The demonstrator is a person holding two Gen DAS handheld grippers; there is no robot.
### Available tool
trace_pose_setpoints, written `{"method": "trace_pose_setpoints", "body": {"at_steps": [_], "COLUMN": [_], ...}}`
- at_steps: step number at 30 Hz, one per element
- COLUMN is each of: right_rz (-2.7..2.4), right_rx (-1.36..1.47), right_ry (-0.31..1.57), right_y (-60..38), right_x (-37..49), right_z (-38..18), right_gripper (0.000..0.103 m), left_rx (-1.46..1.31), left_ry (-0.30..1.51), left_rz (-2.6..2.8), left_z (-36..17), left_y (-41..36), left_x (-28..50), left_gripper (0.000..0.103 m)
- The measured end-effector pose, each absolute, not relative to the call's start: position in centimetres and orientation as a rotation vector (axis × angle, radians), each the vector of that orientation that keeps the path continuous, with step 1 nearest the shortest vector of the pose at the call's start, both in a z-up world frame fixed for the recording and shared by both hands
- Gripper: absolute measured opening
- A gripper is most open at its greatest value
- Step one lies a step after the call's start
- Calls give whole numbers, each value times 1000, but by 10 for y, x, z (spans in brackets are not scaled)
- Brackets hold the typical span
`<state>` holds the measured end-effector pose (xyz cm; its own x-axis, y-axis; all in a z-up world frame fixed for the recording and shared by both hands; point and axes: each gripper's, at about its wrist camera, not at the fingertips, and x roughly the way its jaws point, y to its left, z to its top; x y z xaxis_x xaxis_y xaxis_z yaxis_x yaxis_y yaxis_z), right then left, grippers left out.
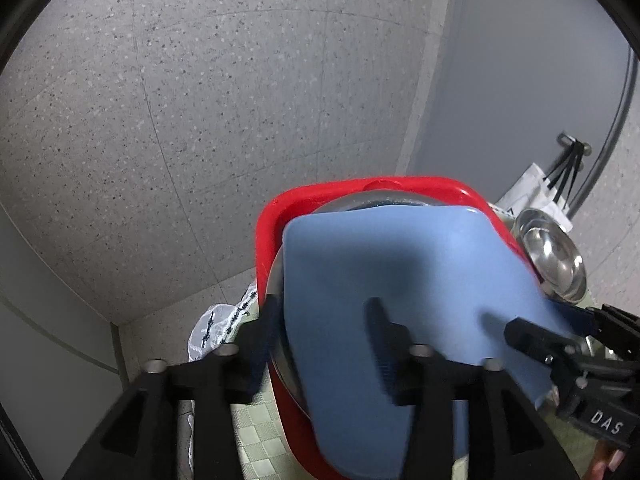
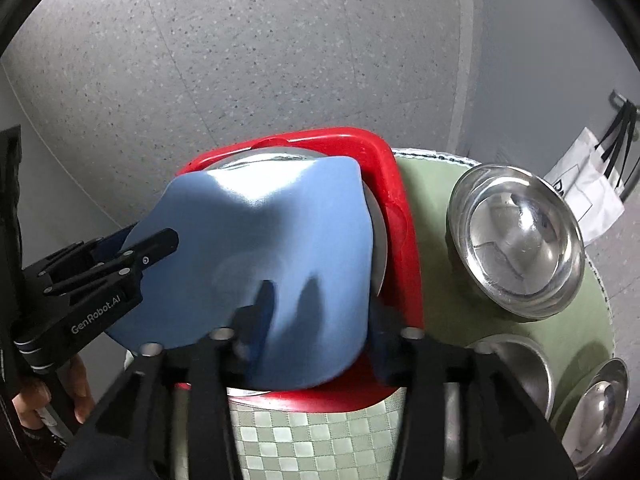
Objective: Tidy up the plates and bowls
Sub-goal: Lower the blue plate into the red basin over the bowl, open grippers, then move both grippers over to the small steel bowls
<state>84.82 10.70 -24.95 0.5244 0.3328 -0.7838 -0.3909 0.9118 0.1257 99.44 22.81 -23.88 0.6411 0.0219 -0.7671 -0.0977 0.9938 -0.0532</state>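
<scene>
A square blue plate (image 1: 400, 280) (image 2: 272, 248) hangs over a red tray (image 1: 332, 194) (image 2: 396, 216) that holds a steel plate (image 2: 378, 248). My left gripper (image 1: 320, 340) is shut on the blue plate's near-left edge; it also shows in the right wrist view (image 2: 132, 250). My right gripper (image 2: 320, 320) is shut on the plate's other edge; it also shows in the left wrist view (image 1: 544, 336). A large steel bowl (image 2: 516, 240) (image 1: 554, 256) stands to the right of the tray.
Two smaller steel bowls (image 2: 516, 368) (image 2: 600, 404) sit at the right on the round table with a green checked cloth (image 2: 320, 440). A white bag (image 2: 588, 192) hangs beyond. Speckled grey floor (image 1: 200, 120) lies behind the table.
</scene>
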Motion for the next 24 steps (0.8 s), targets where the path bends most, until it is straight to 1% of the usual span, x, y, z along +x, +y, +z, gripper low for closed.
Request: {"method": "trace_pose_setpoints", "body": {"at_steps": [1, 3, 7, 8, 10, 12, 13, 15, 17, 20, 24], "right_rz": [435, 439, 453, 455, 451, 442, 434, 416, 395, 363, 335], "right_rx": [-65, -58, -35, -25, -13, -2, 5, 11, 5, -21, -65], "right_ry": [922, 916, 884, 870, 841, 814, 801, 775, 754, 741, 776], "right_y": [107, 104, 90, 82, 67, 46, 31, -1, -36, -91, -156], "right_x": [848, 844, 832, 828, 819, 811, 806, 798, 793, 785, 789], "right_z": [-249, -247, -238, -234, -227, -219, -216, -210, -205, -206, -218], "right_gripper": [54, 54, 55, 57, 62, 63, 63, 68, 70, 71, 71], "left_rx": [-89, -80, -87, -80, -73, -70, -66, -64, -43, -25, -43], "left_ry": [865, 844, 811, 795, 762, 725, 715, 703, 699, 711, 761], "left_rz": [77, 98, 137, 142, 147, 136, 129, 100, 65, 39, 12], "left_z": [-238, -236, -226, -221, -213, -203, -201, -199, -200, -206, -222], "left_y": [226, 223, 212, 204, 187, 162, 150, 122, 85, 32, -37], "left_x": [987, 981, 965, 959, 943, 929, 924, 912, 902, 893, 889], "left_gripper": [61, 65, 67, 69, 78, 84, 85, 88, 89, 89, 89]}}
